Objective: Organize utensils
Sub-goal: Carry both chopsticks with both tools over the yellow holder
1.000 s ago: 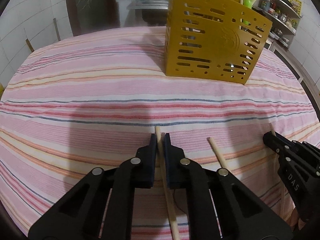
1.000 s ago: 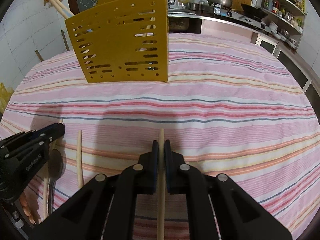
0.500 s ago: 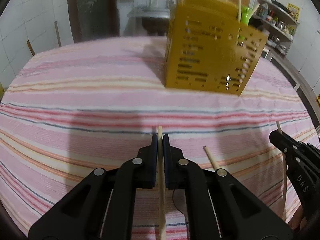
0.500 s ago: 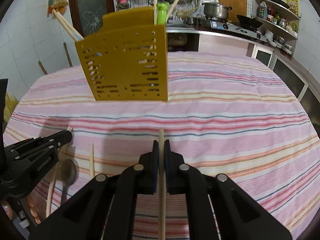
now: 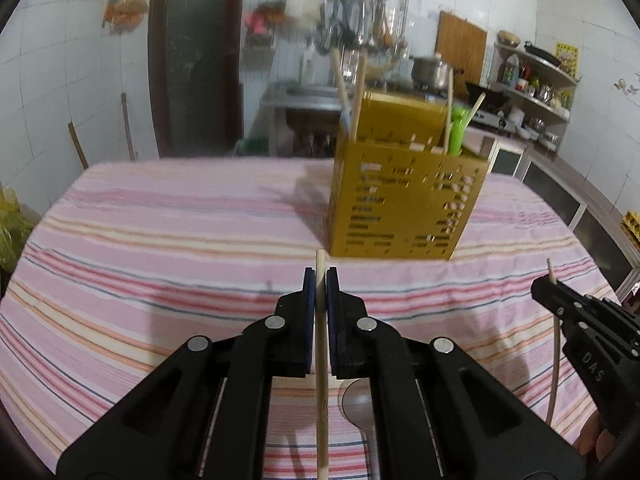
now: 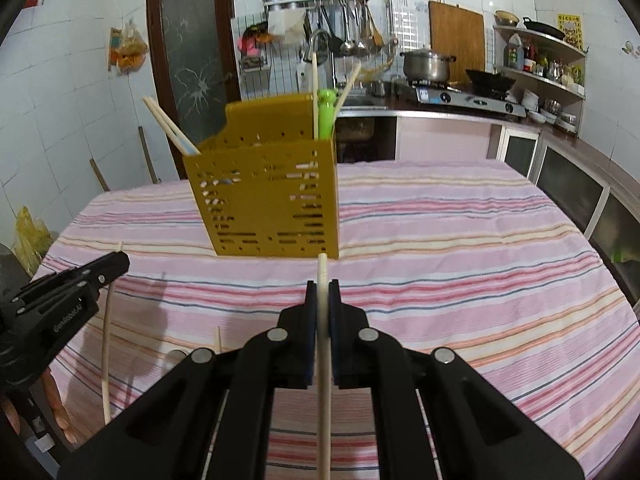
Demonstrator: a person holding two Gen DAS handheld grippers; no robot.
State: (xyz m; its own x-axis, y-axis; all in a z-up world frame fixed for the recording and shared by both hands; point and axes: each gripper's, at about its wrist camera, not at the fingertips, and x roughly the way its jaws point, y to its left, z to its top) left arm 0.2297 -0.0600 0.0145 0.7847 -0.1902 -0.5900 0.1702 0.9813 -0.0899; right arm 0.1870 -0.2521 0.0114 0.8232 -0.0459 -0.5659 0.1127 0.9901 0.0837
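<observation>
Left gripper (image 5: 320,280) sits low centre of the left wrist view, jaws clamped on a wooden chopstick (image 5: 321,360) that runs straight down the middle of the frame, tip poking just past the blue pads (image 5: 308,288). Right gripper (image 6: 322,292) is the same in the right wrist view: jaws pinched tight on a 2nd chopstick (image 6: 324,360), tip a bit beyond the fingertips.

Each gripper also shows in the other's cam: right one at the lower right edge of the left view, left one at the lower left edge of the right view, both w/ a thin stick through the tips.

Yellow slotted utensil holder (image 5: 404,204) stands upright on the pink striped tablecloth (image 5: 160,240), upper centre-right in the left view & upper centre-left in the right view (image 6: 268,204). It's well apart from both grippers. Chopsticks and a green handled item (image 6: 326,114) stick up out of it; two sticks lean out to the upper left in the right view.

A metal spoon (image 5: 358,404) lies on the cloth near the bottom of the left view, partly hidden behind the gripper. One more loose chopstick (image 6: 218,338) lies on the cloth, lower left of the right view; only its tip shows.

Background: kitchen counter, pot on a stove (image 6: 426,64), upper right
</observation>
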